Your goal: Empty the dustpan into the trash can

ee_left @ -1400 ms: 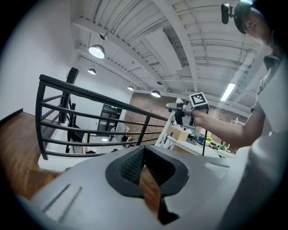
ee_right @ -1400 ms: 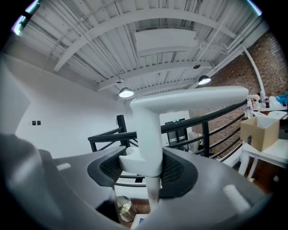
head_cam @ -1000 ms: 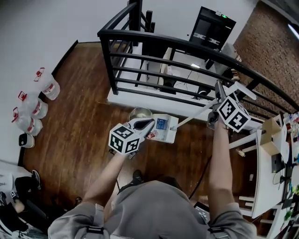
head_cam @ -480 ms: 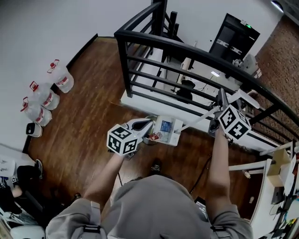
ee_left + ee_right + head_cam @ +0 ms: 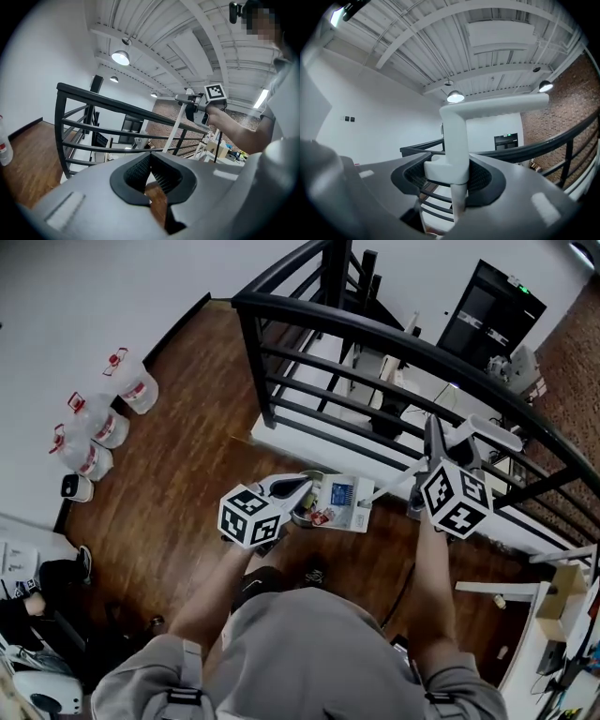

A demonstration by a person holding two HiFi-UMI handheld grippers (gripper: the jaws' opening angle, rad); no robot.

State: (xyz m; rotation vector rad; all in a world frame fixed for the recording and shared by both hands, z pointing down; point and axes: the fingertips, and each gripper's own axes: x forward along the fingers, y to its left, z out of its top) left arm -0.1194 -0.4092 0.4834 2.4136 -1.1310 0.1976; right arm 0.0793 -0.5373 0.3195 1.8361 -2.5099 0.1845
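The dustpan (image 5: 345, 503) hangs in front of the person, between the two grippers. The left hand-held gripper (image 5: 298, 487) is just beside its left edge. The dustpan's handle (image 5: 392, 486) runs up and to the right into the right hand-held gripper (image 5: 433, 432), which clamps it. The trash can (image 5: 306, 512) stands on the floor (image 5: 178, 512) under the dustpan's left end, mostly hidden. The railing (image 5: 394, 334) crosses behind them. Jugs (image 5: 103, 423) stand far left, against the wall.
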